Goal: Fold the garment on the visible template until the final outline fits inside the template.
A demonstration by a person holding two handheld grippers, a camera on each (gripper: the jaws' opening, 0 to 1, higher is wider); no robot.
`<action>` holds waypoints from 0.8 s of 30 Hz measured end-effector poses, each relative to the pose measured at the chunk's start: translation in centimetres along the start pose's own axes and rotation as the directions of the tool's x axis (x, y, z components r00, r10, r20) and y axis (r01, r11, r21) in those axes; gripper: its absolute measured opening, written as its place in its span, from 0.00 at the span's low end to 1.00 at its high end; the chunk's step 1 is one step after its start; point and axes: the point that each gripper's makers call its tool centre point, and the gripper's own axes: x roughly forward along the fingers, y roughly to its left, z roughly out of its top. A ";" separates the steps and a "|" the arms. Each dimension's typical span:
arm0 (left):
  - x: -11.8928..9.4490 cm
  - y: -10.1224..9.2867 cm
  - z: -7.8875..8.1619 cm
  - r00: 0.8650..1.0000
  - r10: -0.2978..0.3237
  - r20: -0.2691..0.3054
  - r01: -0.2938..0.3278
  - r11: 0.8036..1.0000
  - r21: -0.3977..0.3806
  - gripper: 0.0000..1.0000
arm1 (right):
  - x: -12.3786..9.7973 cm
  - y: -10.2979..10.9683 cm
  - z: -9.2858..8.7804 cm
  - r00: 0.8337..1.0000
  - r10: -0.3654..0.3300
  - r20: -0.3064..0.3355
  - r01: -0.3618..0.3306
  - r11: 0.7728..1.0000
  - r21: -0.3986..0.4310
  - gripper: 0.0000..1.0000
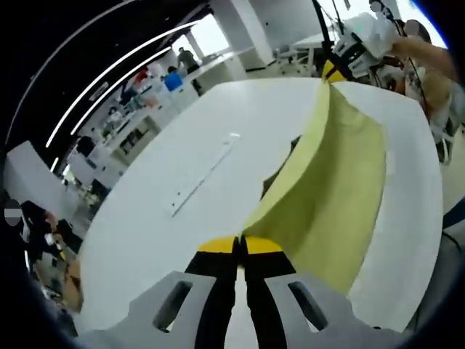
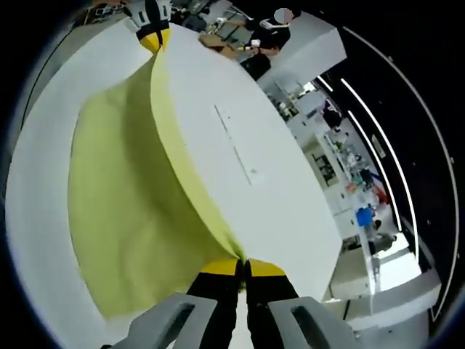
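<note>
1. Over the white table [image 1: 182, 153], a yellow garment [image 1: 327, 196] is held up by one edge, stretched taut between the two grippers.
2. Left gripper [image 1: 239, 243]: jaws together, clamped on one end of the garment's upper edge, seen at the bottom of the left gripper view.
3. Right gripper [image 2: 242, 266]: jaws together, clamped on the other end of the same edge, seen at the bottom of the right gripper view.
4. Each gripper also appears far off in the other's view, at the distant end of the taut edge; a person's hand holds the right one at the top right of the left gripper view.
5. Garment position: the lifted edge runs as a ridge between the grippers; the rest drapes down and lies spread on the table to one side, as the right gripper view [image 2: 123, 189] shows.
6. A dark shape [image 1: 280, 174] shows under the raised cloth in the left gripper view; it may be the template, but I cannot tell.
7. A thin clear strip [image 1: 203, 178] lies on the table beside the garment.
8. Assessment: a fold appears to be in progress. The lifted edge is not yet laid down, and no compact outline is formed.
9. Remaining, by judgement: carry the edge across, lay it flat, release, make any further folds, and check the fit against the template.
</note>
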 end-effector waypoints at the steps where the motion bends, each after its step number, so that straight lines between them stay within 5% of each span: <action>1: 0.6 -0.1 -0.3 1.000 -0.004 -0.011 0.004 1.000 0.002 0.00 | 0.7 0.3 -0.4 1.000 0.015 -0.008 -0.015 1.000 0.007 0.00; 12: 5.8 -0.4 -3.1 0.995 -0.036 -0.093 0.039 0.999 0.035 0.00 | 5.2 2.7 -2.6 0.992 0.117 -0.057 -0.116 0.993 0.024 0.00; 24: 9.0 -0.5 -5.3 0.992 -0.085 -0.096 0.076 0.992 -0.102 0.00 | 8.3 4.8 -4.5 0.971 0.226 -0.083 -0.220 0.973 0.072 0.00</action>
